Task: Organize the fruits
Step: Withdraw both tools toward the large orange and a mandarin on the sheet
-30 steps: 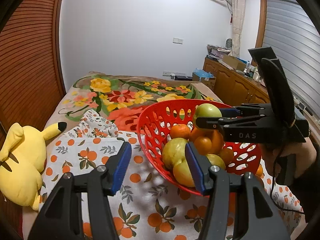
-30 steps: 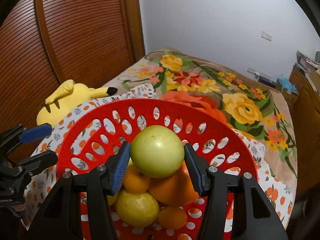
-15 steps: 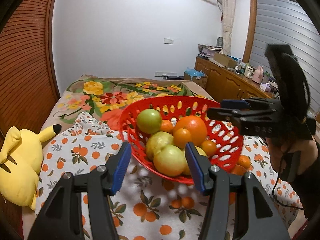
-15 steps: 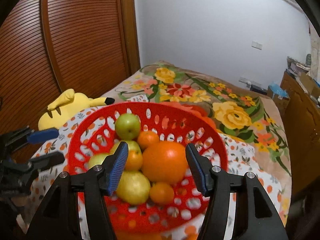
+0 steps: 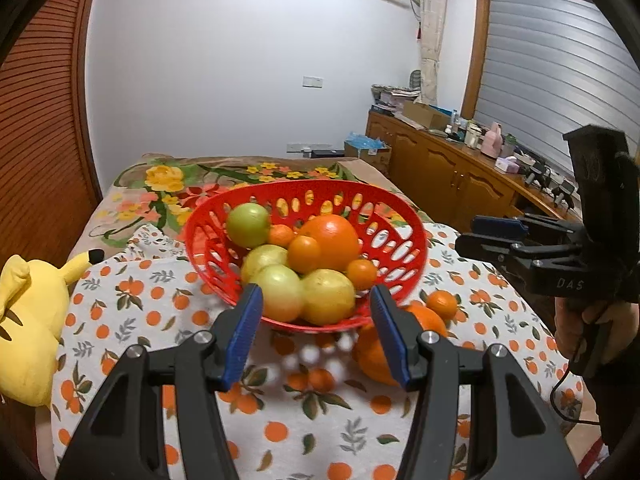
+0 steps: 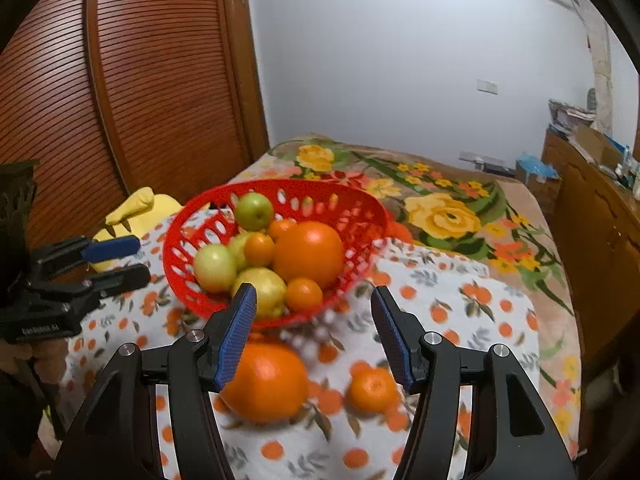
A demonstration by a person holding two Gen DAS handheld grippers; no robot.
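A red slotted basket (image 5: 404, 236) (image 6: 180, 248) sits on an orange-print cloth (image 5: 280, 420) and holds several green apples, yellow fruits and oranges; a green apple (image 5: 248, 225) (image 6: 253, 211) lies at its back left. A large orange (image 6: 264, 382) (image 5: 376, 354) and a small mandarin (image 6: 373, 390) (image 5: 441, 305) lie on the cloth outside the basket, on its near right side. My left gripper (image 5: 316, 336) is open and empty in front of the basket. My right gripper (image 6: 312, 334) is open and empty, above the large orange and the mandarin.
A yellow plush toy (image 5: 28, 320) lies at the cloth's left edge. A floral blanket (image 6: 440, 200) covers the bed behind. A wooden slatted door (image 6: 140, 80) stands left; a wooden cabinet (image 5: 448, 176) with clutter runs along the right.
My right gripper let go of the green apple, which now rests in the basket, and pulled back and up. Both grippers have drawn away from the basket.
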